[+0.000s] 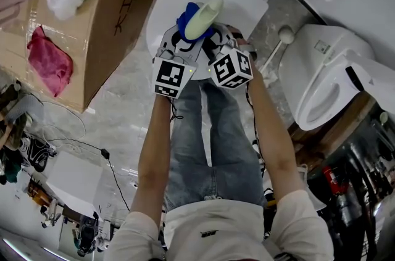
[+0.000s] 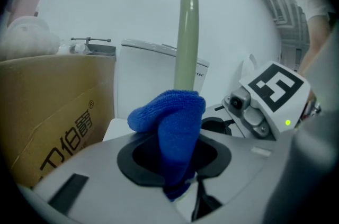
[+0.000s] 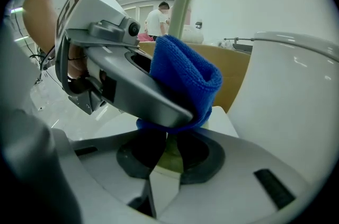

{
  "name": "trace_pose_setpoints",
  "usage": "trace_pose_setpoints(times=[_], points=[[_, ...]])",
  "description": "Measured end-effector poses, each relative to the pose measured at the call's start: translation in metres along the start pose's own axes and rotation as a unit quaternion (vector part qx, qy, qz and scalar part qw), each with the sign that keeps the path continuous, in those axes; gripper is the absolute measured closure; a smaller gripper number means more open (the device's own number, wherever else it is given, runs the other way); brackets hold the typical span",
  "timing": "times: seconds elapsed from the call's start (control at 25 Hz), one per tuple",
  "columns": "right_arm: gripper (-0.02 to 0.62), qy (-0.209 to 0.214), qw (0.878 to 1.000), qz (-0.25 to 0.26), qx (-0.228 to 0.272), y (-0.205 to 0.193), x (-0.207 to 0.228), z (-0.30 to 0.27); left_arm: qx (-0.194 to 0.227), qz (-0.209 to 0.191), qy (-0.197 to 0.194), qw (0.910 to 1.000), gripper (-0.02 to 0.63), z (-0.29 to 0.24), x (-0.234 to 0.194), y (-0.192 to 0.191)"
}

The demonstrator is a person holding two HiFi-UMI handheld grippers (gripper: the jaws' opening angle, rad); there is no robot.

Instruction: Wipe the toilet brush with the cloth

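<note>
my left gripper (image 2: pixel 177 178) pinches the cloth (image 2: pixel 172 117), likely soft and limp; my right gripper (image 3: pixel 167 164) clamps the toilet brush (image 2: pixel 187 32) low on its stiff, probably slick handle, pointing twelve o'clock.

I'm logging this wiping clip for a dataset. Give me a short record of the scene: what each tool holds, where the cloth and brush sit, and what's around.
left tool: shut on the blue cloth
right tool: shut on the toilet brush, at its pale green handle
cloth and brush: cloth bunched up at the handle, which rises above both tools
brush head: not in view
surroundings: cardboard box on the person's left, white toilet on the right
</note>
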State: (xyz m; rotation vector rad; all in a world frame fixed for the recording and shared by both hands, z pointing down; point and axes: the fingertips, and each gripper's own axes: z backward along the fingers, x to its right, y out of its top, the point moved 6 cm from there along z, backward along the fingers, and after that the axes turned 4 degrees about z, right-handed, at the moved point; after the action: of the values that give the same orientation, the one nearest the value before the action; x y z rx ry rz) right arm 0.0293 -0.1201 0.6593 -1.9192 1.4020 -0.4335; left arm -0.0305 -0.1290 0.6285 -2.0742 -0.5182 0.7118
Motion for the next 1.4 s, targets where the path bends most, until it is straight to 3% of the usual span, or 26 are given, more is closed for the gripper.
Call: trace_pose_setpoints(times=[0.72,0.92,1.4], points=[[0.531,0.005,1.000,0.006,-0.011,0.001,-0.001,0.001,0.042,-0.033,-0.015,0.9985,0.488,0.038,0.017,0.069],[0.531,0.005,1.000,0.008,-0.018,0.002,-0.001,0.000,0.072,-0.017,-0.030,0.9968,0.482,0.050,0.019,0.097],[0.532,0.001,1.000,0.007,-0.026,0.002,-0.003,-0.001,0.098,0.004,-0.074,0.9924,0.433,0.065,0.027,0.149]])
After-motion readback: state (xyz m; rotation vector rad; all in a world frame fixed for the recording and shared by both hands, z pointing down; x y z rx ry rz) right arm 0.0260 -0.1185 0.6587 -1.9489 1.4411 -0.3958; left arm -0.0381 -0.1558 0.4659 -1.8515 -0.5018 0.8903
